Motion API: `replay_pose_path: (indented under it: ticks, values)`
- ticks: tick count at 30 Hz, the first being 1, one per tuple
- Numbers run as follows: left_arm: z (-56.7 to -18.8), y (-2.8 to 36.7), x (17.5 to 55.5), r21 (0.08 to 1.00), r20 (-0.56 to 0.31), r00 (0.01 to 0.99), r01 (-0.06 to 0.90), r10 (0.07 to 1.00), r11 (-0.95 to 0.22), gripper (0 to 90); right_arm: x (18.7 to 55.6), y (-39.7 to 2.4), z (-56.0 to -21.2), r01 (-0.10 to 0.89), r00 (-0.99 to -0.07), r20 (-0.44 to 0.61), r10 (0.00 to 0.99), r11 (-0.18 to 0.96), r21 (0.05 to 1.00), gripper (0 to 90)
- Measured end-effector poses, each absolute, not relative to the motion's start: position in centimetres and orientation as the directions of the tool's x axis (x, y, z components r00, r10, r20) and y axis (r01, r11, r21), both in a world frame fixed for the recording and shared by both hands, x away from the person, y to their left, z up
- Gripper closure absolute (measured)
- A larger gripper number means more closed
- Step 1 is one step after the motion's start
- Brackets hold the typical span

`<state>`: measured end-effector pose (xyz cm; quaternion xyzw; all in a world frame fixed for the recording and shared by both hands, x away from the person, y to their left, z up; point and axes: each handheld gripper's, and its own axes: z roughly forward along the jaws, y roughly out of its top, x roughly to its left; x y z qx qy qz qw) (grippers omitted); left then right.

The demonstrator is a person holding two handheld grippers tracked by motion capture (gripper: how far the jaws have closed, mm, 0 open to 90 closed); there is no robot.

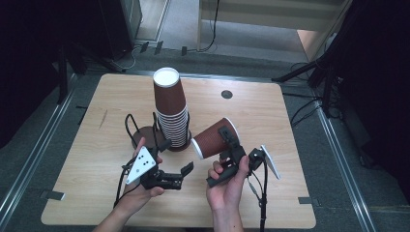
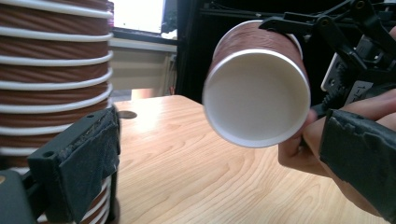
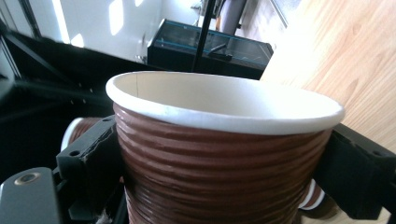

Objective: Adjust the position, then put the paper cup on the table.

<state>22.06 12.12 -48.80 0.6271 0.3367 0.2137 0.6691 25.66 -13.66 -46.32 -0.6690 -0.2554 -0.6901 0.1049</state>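
A tall stack of upside-down brown ribbed paper cups [image 1: 170, 108] stands on the wooden table [image 1: 270, 116]; it rises at the left of the left gripper view [image 2: 51, 70]. My right gripper [image 1: 220, 142] is shut on a single brown cup [image 1: 215, 137], held tilted above the table with its white mouth turned towards the left gripper. In the right gripper view the black jaws of that gripper [image 3: 222, 158] press both sides of the cup [image 3: 219, 107]. My left gripper [image 1: 176, 155] hovers open just left of that cup; between its spread jaws [image 2: 219, 130] shows the cup's mouth [image 2: 257, 98], farther off.
A black wire holder on a dark round base [image 1: 145, 135] stands beside the stack. A small dark round grommet [image 1: 226, 94] sits in the table's far side. The right gripper's cable [image 1: 263, 203] hangs over the near edge. Dark stands and cables ring the table.
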Motion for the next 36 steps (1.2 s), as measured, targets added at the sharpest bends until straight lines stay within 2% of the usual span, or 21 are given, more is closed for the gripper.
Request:
replay_pose_path:
  ticks: [7, 12, 15, 18, 23, 28, 36]
  values:
    - [-49.0, 13.9, 21.5, 0.981, -0.191, 0.650, 0.141, 0.736, 0.130, 0.0, 26.3, -13.4, -45.9, 0.491, -0.127, 0.926, 0.354, -0.789, 0.369, 10.4]
    - [-49.1, 15.2, 21.4, 0.978, -0.206, 0.621, 0.146, 0.756, 0.147, 0.0, 26.6, -14.1, -45.4, 0.486, -0.175, 0.895, 0.410, -0.755, 0.440, 10.4]
    - [-49.1, 15.8, 21.2, 0.977, -0.213, 0.609, 0.148, 0.764, 0.154, 0.0, 26.9, -14.4, -45.3, 0.460, -0.194, 0.858, 0.476, -0.728, 0.508, 10.4]
    - [-49.3, 16.2, 21.1, 0.976, -0.217, 0.601, 0.154, 0.769, 0.155, 0.0, 27.0, -14.9, -45.2, 0.434, -0.210, 0.839, 0.501, -0.722, 0.540, 10.4]
    - [-49.7, 16.9, 20.9, 0.975, -0.219, 0.582, 0.164, 0.783, 0.151, 0.0, 27.0, -15.3, -45.4, 0.349, -0.235, 0.722, 0.651, -0.637, 0.687, 10.4]
    - [-50.0, 18.0, 20.5, 0.971, -0.232, 0.558, 0.174, 0.797, 0.161, 0.0, 26.9, -15.6, -45.9, 0.296, -0.268, 0.621, 0.737, -0.550, 0.781, 10.3]
    - [-50.5, 19.4, 20.1, 0.968, -0.243, 0.524, 0.185, 0.817, 0.169, 0.0, 26.7, -16.0, -46.7, 0.246, -0.276, 0.531, 0.801, -0.475, 0.845, 10.2]
